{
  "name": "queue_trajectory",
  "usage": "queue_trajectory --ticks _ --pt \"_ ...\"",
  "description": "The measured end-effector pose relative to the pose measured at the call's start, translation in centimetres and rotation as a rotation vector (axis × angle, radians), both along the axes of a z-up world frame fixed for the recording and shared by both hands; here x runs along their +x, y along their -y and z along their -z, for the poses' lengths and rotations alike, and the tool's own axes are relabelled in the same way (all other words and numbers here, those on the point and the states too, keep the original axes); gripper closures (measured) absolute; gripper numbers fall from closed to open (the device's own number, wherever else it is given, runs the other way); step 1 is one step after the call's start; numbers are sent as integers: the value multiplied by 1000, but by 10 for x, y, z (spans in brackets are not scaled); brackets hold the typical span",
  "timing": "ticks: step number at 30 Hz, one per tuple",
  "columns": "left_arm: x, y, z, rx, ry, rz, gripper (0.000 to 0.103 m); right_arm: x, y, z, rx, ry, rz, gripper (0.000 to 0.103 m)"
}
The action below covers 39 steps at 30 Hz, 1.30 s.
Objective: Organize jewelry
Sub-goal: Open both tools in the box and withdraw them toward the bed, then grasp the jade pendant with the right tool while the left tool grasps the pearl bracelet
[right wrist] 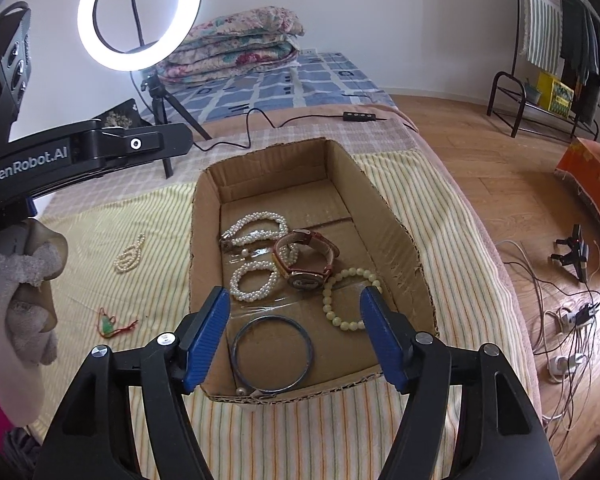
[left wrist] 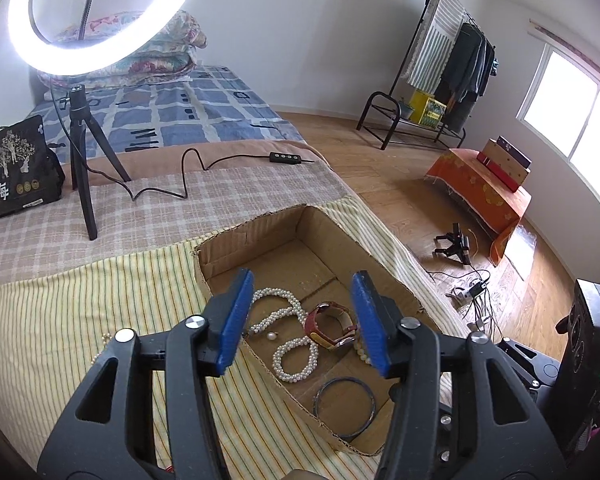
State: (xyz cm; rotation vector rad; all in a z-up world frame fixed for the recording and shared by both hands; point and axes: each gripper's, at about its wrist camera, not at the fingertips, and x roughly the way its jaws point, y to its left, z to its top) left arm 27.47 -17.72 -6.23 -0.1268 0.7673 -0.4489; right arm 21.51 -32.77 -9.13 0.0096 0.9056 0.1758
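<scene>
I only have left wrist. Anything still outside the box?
Observer: Yes. A small pearl strand lies on the striped cloth, left of the cardboard box.
Operator: Just that one?
Observer: No, a green pendant on red cord lies nearer, also on the cloth.
Operator: My right finger hides part of the box. What's there?
Observer: A pale green bead bracelet, beside the watch.
Operator: Right gripper status?
Observer: The right gripper is open and empty, over the box's near end.
</scene>
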Motion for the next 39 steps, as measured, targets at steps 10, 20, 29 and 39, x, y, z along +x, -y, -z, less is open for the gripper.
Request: queue_trajectory --ticks 10,20,29,39 --pt "-10 -17 -10 27 19 -10 47 -1 -6 -3 -20 4 15 29" --pt "-17 -78 -22 54 27 -94 47 2 -23 -14 -39 10 27 23" --pt "-25 -153 -16 85 3 -210 47 -6 -60 -20 -52 65 -85 23" --pt "-26 -191 12 120 -74 -235 47 -21 -122 -6 -72 77 -301 23"
